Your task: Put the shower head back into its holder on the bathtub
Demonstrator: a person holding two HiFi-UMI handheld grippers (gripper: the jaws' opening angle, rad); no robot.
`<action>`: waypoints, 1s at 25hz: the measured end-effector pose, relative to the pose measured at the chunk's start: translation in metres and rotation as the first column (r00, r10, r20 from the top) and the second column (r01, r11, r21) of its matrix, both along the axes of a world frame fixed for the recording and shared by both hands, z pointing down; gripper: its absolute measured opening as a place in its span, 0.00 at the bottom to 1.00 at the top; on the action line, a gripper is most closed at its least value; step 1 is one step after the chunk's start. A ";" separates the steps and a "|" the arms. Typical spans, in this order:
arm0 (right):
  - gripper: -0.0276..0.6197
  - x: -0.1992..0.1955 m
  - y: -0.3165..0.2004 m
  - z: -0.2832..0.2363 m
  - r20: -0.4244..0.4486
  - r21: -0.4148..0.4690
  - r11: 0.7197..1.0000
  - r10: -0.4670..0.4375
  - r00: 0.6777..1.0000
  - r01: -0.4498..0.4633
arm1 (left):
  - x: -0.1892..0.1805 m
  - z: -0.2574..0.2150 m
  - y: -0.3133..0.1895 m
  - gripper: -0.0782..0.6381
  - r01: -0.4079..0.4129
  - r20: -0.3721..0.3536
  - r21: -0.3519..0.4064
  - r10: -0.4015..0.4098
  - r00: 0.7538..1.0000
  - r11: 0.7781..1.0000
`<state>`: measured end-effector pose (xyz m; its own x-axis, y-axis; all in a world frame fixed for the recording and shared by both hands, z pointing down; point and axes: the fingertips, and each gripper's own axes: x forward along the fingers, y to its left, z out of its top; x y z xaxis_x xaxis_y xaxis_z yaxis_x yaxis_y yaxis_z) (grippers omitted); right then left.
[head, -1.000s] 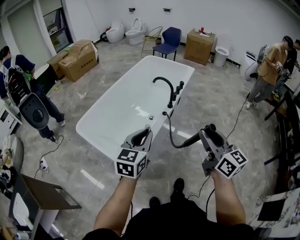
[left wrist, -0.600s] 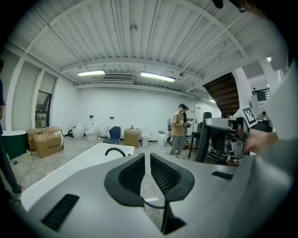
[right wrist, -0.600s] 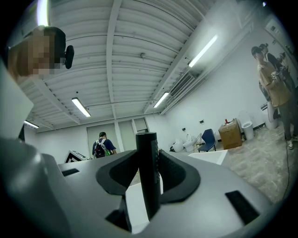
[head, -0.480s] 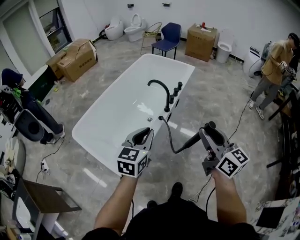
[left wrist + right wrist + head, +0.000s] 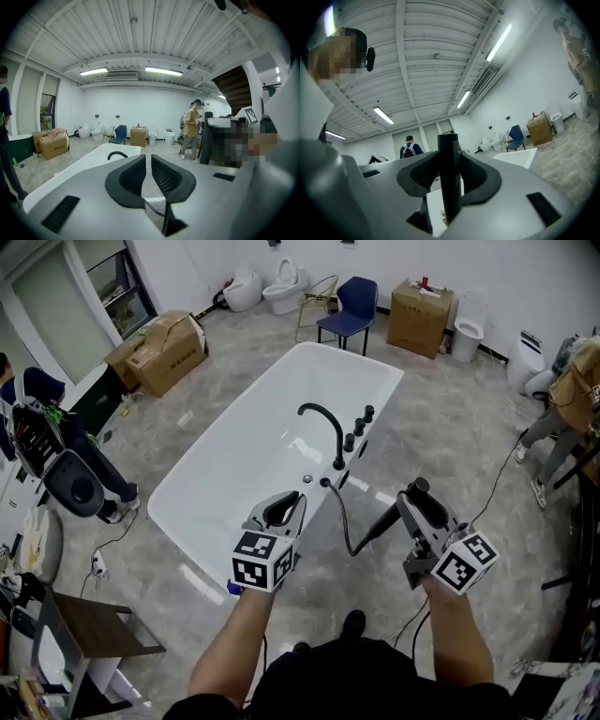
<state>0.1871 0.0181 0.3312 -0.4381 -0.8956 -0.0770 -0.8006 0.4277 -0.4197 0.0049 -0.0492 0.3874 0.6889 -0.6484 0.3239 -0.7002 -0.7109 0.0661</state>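
Observation:
The white bathtub (image 5: 202,486) lies ahead, with a black arched faucet (image 5: 323,423) and black knobs (image 5: 358,427) on its right rim. A black hose (image 5: 340,521) runs from the rim down to the black shower head (image 5: 382,522). My right gripper (image 5: 419,495) is shut on the shower head's handle (image 5: 448,187), which stands upright between the jaws of the right gripper (image 5: 450,164), over the floor right of the tub. My left gripper (image 5: 281,512) hovers at the tub's near right corner; the left gripper (image 5: 146,176) is shut with nothing in it. Which rim fitting is the holder I cannot tell.
Cardboard boxes (image 5: 164,348), a blue chair (image 5: 354,306) and toilets (image 5: 281,292) stand beyond the tub. One person (image 5: 42,442) is at the left, another (image 5: 562,418) at the right. A cable (image 5: 487,474) trails on the floor; a small table (image 5: 89,638) stands lower left.
Both grippers have come a little nearer to the tub's right rim, and the hose end now lies closer to them. The right gripper still holds the shower head. The people at the sides have shifted.

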 end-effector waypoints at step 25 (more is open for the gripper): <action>0.28 -0.014 -0.124 -0.018 -0.070 -0.005 0.996 -0.088 0.994 0.088 | 0.006 -0.003 -0.100 0.18 0.024 -0.086 0.025 -0.022 0.996 0.999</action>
<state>0.1732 -0.1058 0.3136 -0.5196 -0.8534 -0.0418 -0.7872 0.4972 -0.3648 0.0105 -0.1488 0.3843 0.6983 -0.6719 0.2469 -0.7089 -0.6970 0.1081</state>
